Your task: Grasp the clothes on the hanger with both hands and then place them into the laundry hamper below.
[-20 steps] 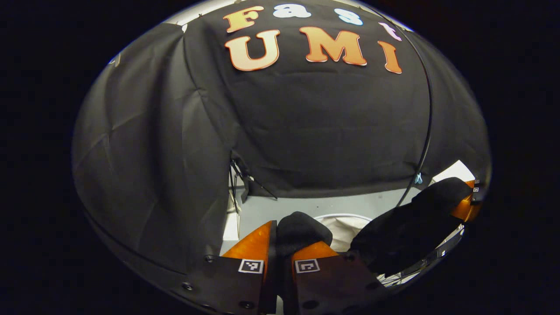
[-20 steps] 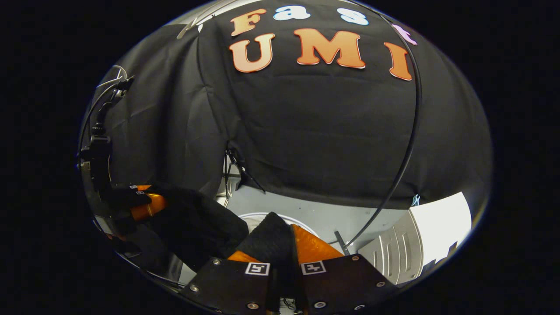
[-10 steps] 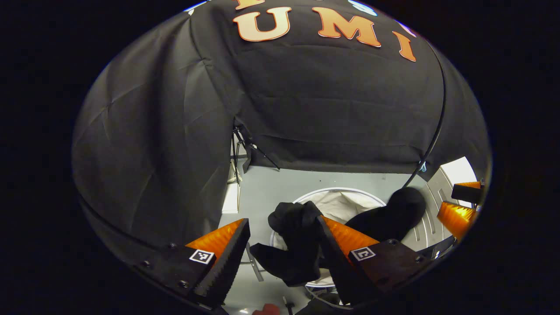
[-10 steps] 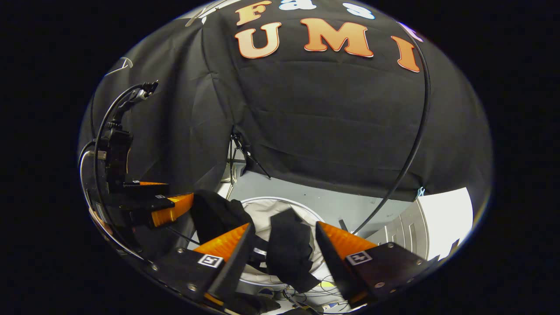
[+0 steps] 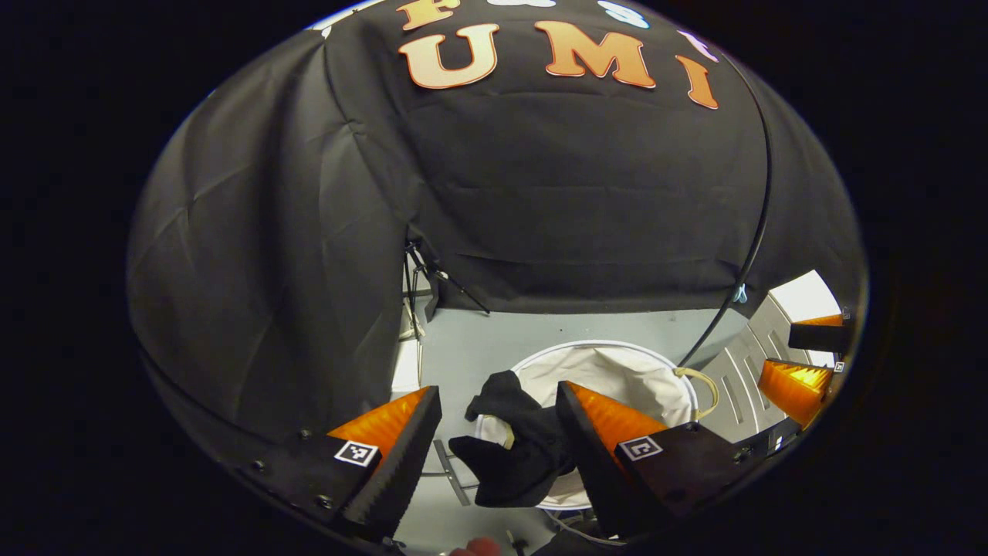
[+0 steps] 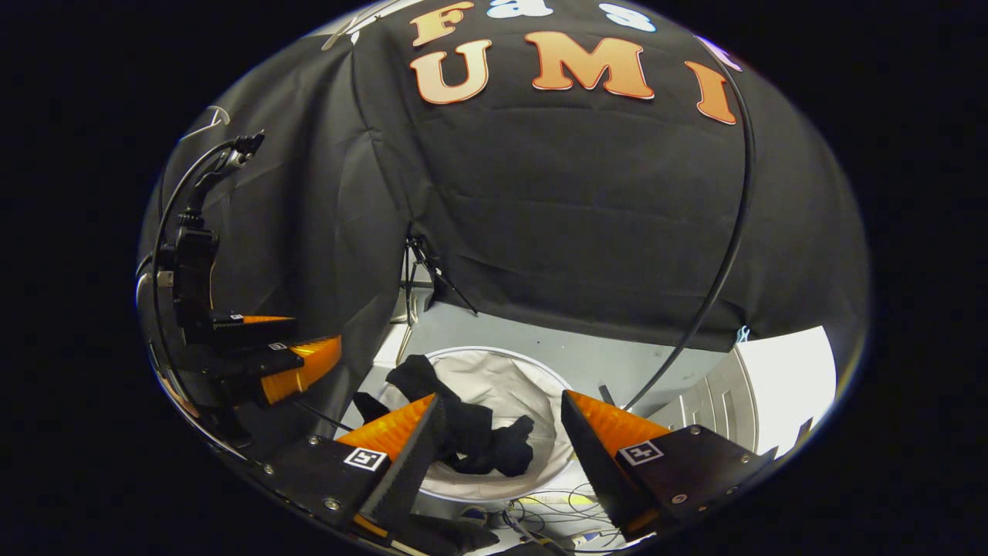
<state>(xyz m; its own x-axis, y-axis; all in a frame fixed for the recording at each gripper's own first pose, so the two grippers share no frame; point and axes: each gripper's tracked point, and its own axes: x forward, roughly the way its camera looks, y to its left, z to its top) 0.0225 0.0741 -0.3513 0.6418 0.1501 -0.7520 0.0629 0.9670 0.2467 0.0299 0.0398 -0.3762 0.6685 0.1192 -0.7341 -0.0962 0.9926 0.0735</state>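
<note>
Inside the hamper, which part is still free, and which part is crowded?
Free: the pale lining on the hamper's far side, toward the grey floor. Crowded: the near rim, where the black clothes drape over the edge.

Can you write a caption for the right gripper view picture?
Open right gripper above black clothes draped in the white hamper.

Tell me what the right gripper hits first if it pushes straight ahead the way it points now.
Probably the black garment lying in the white laundry hamper: it sits directly between the open fingers of the right gripper. Depth is unclear, so the hamper's near rim might come first.
</note>
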